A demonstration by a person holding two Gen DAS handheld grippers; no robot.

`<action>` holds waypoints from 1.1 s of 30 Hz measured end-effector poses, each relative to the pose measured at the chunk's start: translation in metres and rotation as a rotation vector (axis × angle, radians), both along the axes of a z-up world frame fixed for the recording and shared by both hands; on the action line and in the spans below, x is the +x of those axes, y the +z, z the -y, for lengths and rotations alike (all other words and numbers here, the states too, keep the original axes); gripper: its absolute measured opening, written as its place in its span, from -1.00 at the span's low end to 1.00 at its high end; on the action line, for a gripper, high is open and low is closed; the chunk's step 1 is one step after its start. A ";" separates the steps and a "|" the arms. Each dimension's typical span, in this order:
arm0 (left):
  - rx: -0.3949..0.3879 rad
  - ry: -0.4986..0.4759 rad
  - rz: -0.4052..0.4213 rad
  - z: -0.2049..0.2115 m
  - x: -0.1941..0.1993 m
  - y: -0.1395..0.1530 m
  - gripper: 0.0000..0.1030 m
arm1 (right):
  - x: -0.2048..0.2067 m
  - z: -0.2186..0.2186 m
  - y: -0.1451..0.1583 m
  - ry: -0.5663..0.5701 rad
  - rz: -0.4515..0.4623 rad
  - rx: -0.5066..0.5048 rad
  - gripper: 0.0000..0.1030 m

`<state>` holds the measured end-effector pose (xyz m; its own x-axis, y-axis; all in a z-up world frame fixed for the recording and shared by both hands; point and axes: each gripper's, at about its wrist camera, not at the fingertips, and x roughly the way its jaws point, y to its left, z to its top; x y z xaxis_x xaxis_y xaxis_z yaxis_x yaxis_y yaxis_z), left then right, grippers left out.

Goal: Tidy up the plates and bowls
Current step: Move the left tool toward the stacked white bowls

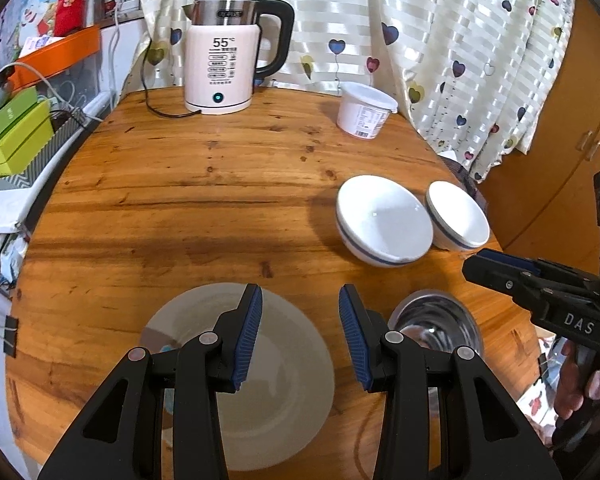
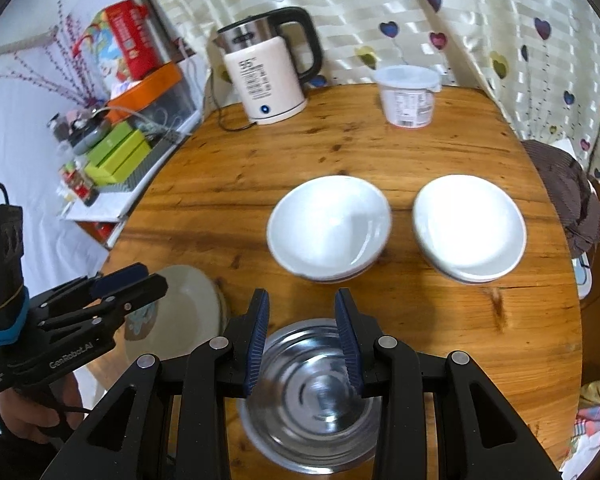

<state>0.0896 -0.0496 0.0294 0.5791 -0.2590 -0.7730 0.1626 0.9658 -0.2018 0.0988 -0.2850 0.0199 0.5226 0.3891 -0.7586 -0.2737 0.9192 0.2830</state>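
From the left wrist view, the left gripper [image 1: 300,332] hung over a round wooden table [image 1: 188,208] with its blue ribbed pads parted and nothing between them; the pale, matte plate [image 1: 284,364] lay flat directly beneath and behind the gap, near the table's front edge. Just right of that plate sat a shiny steel bowl [image 1: 440,320], partly hidden by the right-hand finger. Farther back and to the right stood two white glazed bowls with blue bands, the nearer bowl [image 1: 384,220] almost touching the farther bowl [image 1: 458,216]. The right gripper [image 1: 488,266] reached in from the right edge, seen side-on, so its gap could not be judged there. A white electric kettle [image 1: 220,64] and a lidded plastic tub [image 1: 364,110] stood at the back by a heart-patterned curtain [image 1: 440,40]. From the right wrist view, the right gripper [image 2: 301,340] hovered with pads moderately apart and empty, the steel bowl [image 2: 312,400] below the gap, its concentric rings gleaming. The two white bowls [image 2: 328,224] [image 2: 470,226] sat beyond, apart from each other, and the plate [image 2: 184,300] lay to the left under the left gripper [image 2: 140,276].
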 end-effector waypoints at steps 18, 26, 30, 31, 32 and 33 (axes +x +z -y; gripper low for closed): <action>-0.062 -0.065 -0.033 0.029 0.038 -0.006 -0.20 | 0.026 0.023 -0.013 -0.076 -0.016 0.011 -0.35; -0.085 -0.076 -0.067 0.042 0.062 -0.020 -0.20 | 0.047 0.024 -0.026 -0.084 -0.041 0.017 -0.37; -0.090 -0.079 -0.084 0.048 0.073 -0.027 -0.20 | 0.059 0.025 -0.035 -0.089 -0.060 0.021 -0.45; -0.091 -0.080 -0.089 0.049 0.076 -0.029 -0.20 | 0.062 0.025 -0.038 -0.090 -0.065 0.022 -0.47; -0.091 -0.081 -0.092 0.050 0.078 -0.031 -0.20 | 0.065 0.026 -0.040 -0.091 -0.069 0.022 -0.49; -0.090 -0.081 -0.098 0.051 0.081 -0.033 -0.21 | 0.067 0.026 -0.042 -0.091 -0.073 0.023 -0.49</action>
<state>0.1702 -0.1009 -0.0037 0.4769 -0.3720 -0.7964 0.2142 0.9279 -0.3051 0.1661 -0.3110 -0.0217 0.4999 0.3600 -0.7877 -0.1672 0.9325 0.3201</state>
